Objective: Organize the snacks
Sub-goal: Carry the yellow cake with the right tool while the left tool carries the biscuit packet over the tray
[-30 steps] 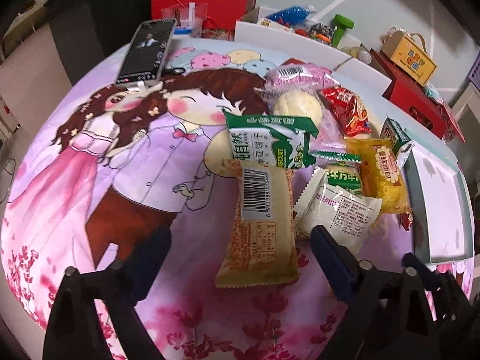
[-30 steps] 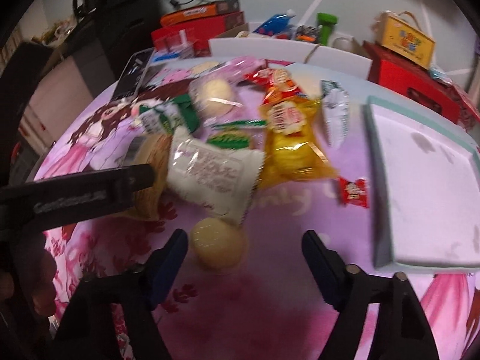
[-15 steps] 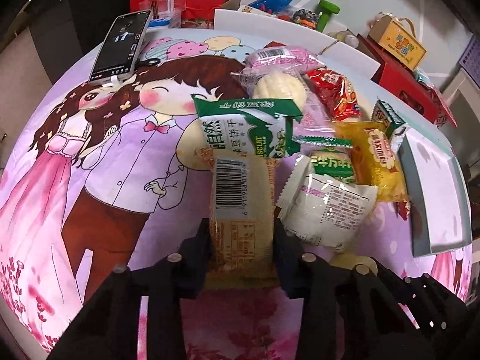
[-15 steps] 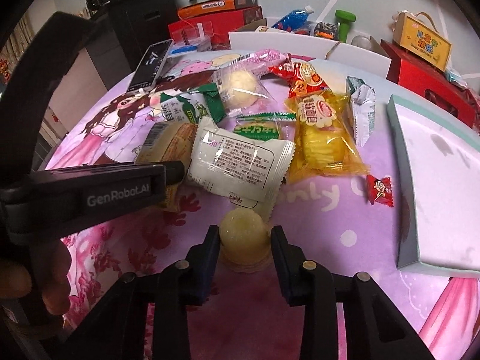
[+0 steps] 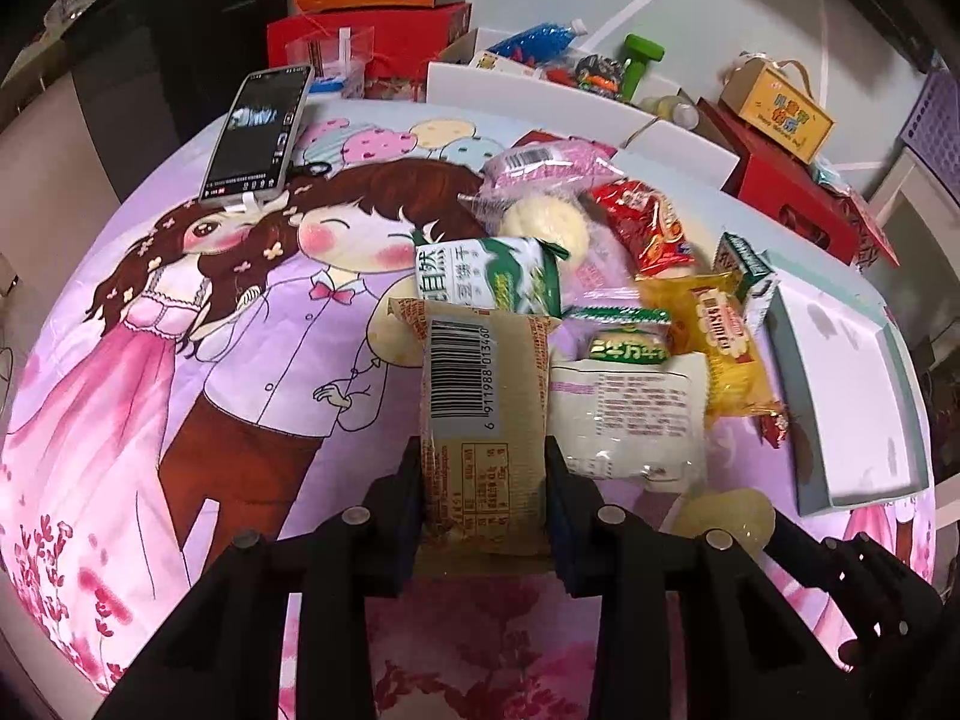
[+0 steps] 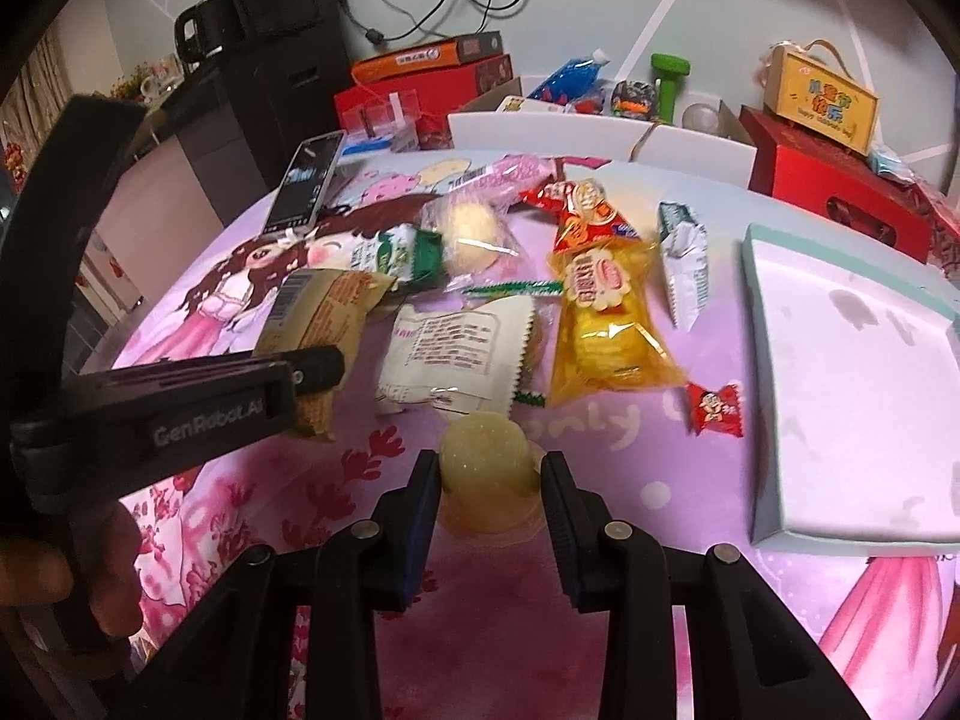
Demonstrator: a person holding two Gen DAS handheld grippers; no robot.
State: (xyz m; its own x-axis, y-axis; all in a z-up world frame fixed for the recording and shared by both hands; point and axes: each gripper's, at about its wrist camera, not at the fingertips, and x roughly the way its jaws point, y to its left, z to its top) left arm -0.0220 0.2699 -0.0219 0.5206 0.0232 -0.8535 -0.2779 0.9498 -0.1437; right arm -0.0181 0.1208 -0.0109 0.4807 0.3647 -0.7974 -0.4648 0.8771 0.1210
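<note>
Snacks are now gripped: left tool has closed on the tan barcoded packet, right tool on the round jelly cup, near counter edge, ready for the tray at right.

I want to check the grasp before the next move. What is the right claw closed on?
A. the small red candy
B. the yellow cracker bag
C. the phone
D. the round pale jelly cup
D: in the right wrist view the right claw has both fingers pressed against the jelly cup, while the red candy lies apart on the cloth.
</note>
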